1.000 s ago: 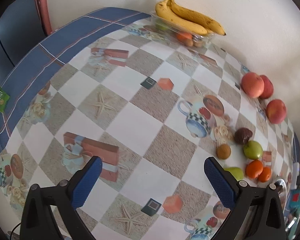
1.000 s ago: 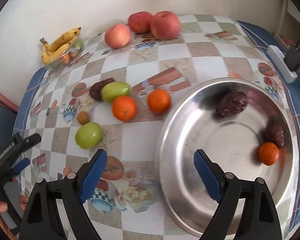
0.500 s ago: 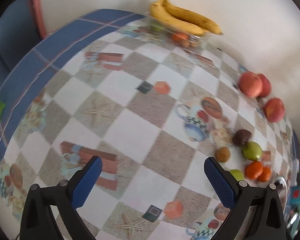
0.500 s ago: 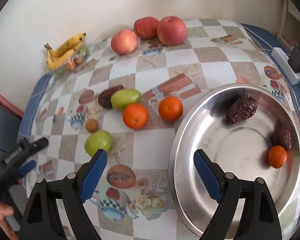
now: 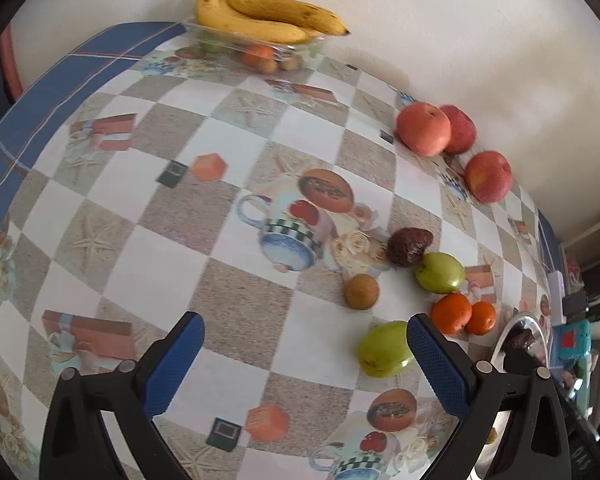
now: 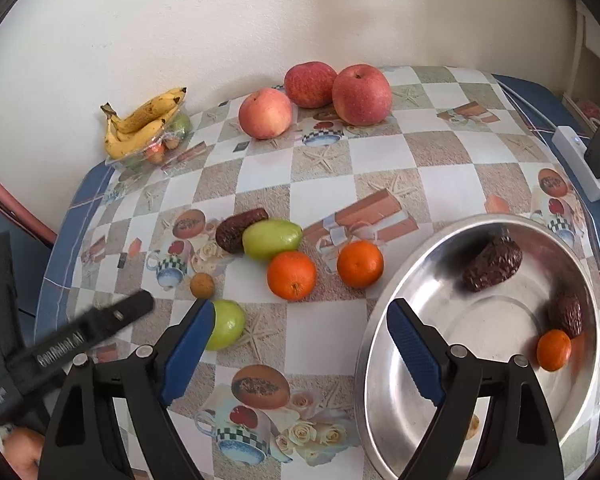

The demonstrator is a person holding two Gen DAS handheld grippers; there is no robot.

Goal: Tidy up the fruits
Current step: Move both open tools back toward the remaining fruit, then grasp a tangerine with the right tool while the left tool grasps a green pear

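- The left gripper [image 5: 304, 356] hovers above the desk [image 5: 148, 208] with its jaws spread wide and nothing between them; a green fruit [image 5: 384, 349] lies just beside its right finger, low and right of centre in the left wrist view.
- The right gripper [image 6: 300, 344] also has its jaws wide apart and empty, the right finger over the rim of the metal plate [image 6: 400, 420] at lower right, the left finger in front of the same green fruit [image 6: 228, 325].
- In the plate lie two dark wrinkled fruits [image 6: 492, 265] and a small orange [image 6: 553, 350].
- Mid-frame on the desk, near each other: two oranges [image 6: 292, 275], a second green fruit [image 6: 272, 239] touching a dark fruit [image 6: 236, 230], and a small brown round fruit [image 6: 202, 285].
- Three apples [image 6: 362, 94] sit by the wall at upper centre.
- Bananas [image 6: 144, 124] rest on a clear tray of small fruit, upper left.
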